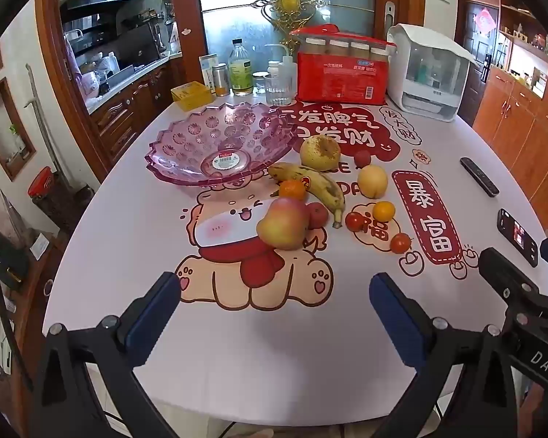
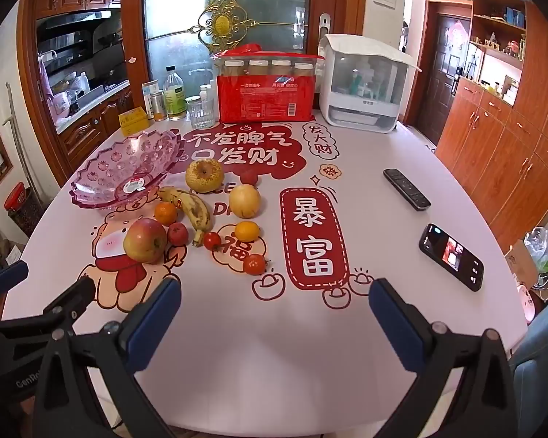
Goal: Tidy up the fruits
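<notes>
A pink plastic fruit bowl [image 1: 186, 138] [image 2: 102, 171] stands empty at the table's far left. To its right lie loose fruits: a red-yellow apple [image 1: 283, 224] [image 2: 145, 240], a spotted banana [image 1: 312, 186] [image 2: 191, 206], a rough yellow pear [image 1: 319, 153] [image 2: 204, 175], a pale round fruit [image 1: 372, 181] [image 2: 244, 200], two oranges [image 1: 292, 189] [image 1: 383, 211] and several small red fruits [image 1: 400, 242]. My left gripper [image 1: 274, 323] hovers open near the front edge, with nothing between its blue pads. My right gripper [image 2: 274, 323] hovers open beside it, also holding nothing.
A phone [image 2: 451, 257] and a remote [image 2: 406, 189] lie on the table's right side. Along the far edge stand a red package [image 2: 266, 91], a white appliance [image 2: 365, 84], a glass [image 2: 201, 111], bottles [image 2: 174, 95] and a yellow box [image 2: 133, 120]. Cabinets flank the table.
</notes>
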Demonstrator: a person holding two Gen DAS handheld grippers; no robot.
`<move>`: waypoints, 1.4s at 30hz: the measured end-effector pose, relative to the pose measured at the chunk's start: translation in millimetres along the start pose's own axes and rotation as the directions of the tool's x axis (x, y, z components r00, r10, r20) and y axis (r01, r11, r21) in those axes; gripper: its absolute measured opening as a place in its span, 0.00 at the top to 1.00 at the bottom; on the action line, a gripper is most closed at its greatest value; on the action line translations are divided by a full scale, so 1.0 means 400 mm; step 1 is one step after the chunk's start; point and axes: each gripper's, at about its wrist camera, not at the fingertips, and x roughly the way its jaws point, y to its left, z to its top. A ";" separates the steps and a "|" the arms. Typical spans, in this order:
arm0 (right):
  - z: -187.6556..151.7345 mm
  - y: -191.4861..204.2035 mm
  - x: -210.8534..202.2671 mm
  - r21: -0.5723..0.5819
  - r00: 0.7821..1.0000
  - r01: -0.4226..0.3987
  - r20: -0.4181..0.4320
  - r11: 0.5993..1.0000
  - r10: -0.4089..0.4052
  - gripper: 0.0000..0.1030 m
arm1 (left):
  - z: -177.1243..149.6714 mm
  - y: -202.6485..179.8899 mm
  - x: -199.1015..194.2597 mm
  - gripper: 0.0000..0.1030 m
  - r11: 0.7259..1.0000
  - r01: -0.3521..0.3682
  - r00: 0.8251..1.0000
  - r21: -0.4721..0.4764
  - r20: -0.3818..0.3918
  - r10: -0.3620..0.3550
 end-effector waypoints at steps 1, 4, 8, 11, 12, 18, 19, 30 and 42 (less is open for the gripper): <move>0.000 -0.001 0.000 0.005 1.000 -0.004 0.000 1.000 0.004 0.00 | 0.000 0.001 0.000 0.01 1.000 0.004 1.000 -0.003 -0.003 -0.004; -0.001 0.001 -0.001 0.003 1.000 -0.004 -0.004 1.000 0.004 0.00 | 0.001 0.001 -0.001 0.01 1.000 0.001 1.000 -0.004 0.001 -0.001; -0.002 0.002 -0.001 0.000 1.000 -0.004 -0.003 1.000 0.004 0.00 | -0.002 -0.007 -0.002 0.01 1.000 -0.008 1.000 0.007 0.008 0.008; -0.001 0.003 0.000 -0.002 1.000 -0.001 -0.003 1.000 0.001 0.00 | 0.000 -0.008 0.001 0.03 1.000 0.010 1.000 0.002 0.000 -0.010; -0.001 0.003 0.001 -0.001 1.000 -0.001 -0.003 1.000 0.001 0.00 | 0.001 -0.008 0.003 0.03 1.000 0.018 1.000 -0.001 -0.005 -0.018; -0.002 0.009 -0.001 -0.010 1.000 0.001 -0.001 1.000 -0.001 0.00 | -0.010 -0.001 0.007 0.03 1.000 0.021 1.000 0.000 -0.013 -0.021; -0.001 0.007 -0.001 -0.008 1.000 -0.002 -0.002 1.000 0.002 0.00 | -0.010 0.001 0.007 0.04 1.000 0.024 1.000 0.001 -0.014 -0.024; -0.001 0.019 -0.007 -0.045 1.000 -0.022 0.013 0.999 0.022 0.00 | -0.012 0.000 0.011 0.08 1.000 0.013 0.999 0.004 -0.030 -0.013; 0.002 0.023 -0.010 -0.057 0.998 -0.061 0.026 0.996 0.062 0.00 | -0.007 0.001 -0.002 0.11 1.000 0.015 1.000 0.005 -0.015 -0.015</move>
